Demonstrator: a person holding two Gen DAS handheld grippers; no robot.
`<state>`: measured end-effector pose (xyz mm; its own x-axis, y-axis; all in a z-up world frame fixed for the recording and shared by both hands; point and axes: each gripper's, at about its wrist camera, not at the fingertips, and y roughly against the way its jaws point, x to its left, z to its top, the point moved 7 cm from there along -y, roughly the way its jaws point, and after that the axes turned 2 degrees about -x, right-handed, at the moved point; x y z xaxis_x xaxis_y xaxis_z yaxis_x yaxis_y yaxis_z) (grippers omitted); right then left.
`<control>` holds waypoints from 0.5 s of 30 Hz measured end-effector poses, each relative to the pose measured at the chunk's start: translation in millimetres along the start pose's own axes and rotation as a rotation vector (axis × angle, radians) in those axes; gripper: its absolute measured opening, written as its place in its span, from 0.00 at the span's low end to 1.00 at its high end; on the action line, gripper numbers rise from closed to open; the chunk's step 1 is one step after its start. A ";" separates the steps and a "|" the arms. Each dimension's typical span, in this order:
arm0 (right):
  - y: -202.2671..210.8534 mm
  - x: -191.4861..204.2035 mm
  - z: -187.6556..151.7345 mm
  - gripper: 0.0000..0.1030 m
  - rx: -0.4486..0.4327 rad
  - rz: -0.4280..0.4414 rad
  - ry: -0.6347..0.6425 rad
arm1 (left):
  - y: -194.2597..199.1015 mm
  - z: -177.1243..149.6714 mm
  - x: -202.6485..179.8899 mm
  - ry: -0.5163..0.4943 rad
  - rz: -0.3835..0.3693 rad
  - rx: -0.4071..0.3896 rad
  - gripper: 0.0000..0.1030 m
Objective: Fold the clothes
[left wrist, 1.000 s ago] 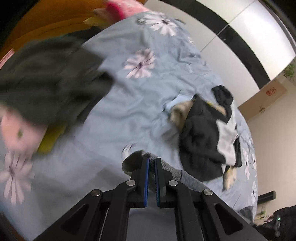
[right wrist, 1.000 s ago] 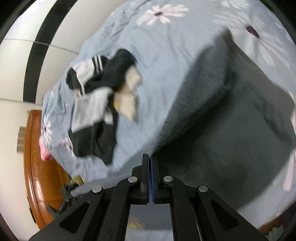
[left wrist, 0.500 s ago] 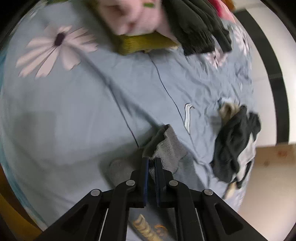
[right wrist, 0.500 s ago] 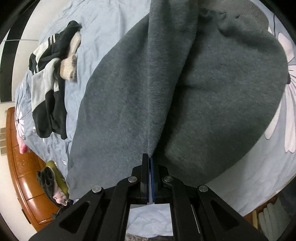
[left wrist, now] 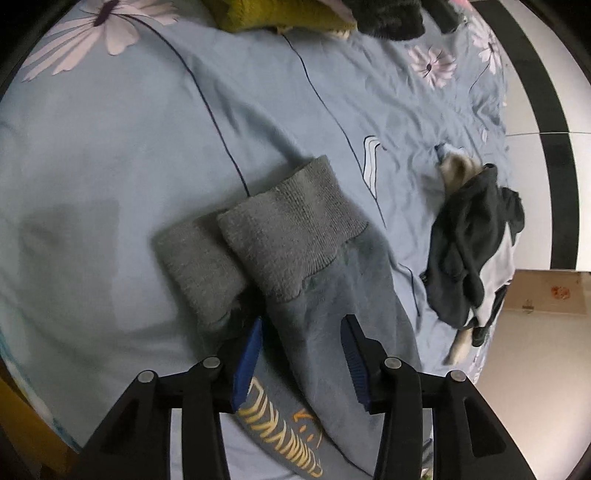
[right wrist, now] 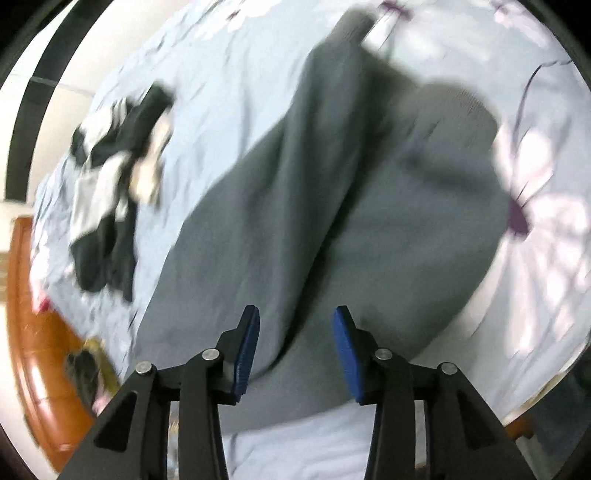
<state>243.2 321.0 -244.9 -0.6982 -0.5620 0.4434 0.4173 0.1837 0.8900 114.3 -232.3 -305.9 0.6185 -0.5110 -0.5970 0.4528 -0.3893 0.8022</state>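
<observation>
A grey sweatshirt lies on the blue flowered bed sheet. In the left wrist view its two ribbed cuffs lie side by side and yellow lettering shows near the bottom. My left gripper is open, its jaws wide apart over the sleeve. In the right wrist view the grey sweatshirt body is spread on the bed sheet, blurred. My right gripper is open just above it and holds nothing.
A pile of black, white and beige clothes lies at the right of the bed; it also shows in the right wrist view. Folded yellow and dark garments sit at the far edge. A wooden headboard is on the left.
Both grippers have opened and let go of the grey sweatshirt, which now lies on the bed. The left view has closed in on the cuffs.
</observation>
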 end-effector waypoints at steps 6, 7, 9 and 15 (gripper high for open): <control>-2.0 -8.6 58.1 0.42 -0.095 -0.003 -0.141 | -11.7 6.5 -3.4 0.037 0.030 -0.005 0.44; -3.2 -10.9 63.8 0.42 -0.097 -0.025 -0.164 | -12.1 6.9 -3.6 0.037 0.036 -0.007 0.43; -5.0 -14.6 70.7 0.35 -0.088 -0.048 -0.200 | -11.0 7.7 -5.2 0.025 0.054 -0.009 0.28; 3.2 -12.5 81.0 0.04 -0.069 -0.052 -0.195 | 5.0 12.0 -24.9 -0.061 0.081 -0.031 0.08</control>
<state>206.1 393.9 -239.0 -0.8164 -0.4013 0.4153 0.4122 0.0987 0.9057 93.4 -230.7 -287.2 0.6139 -0.5862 -0.5287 0.4232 -0.3210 0.8473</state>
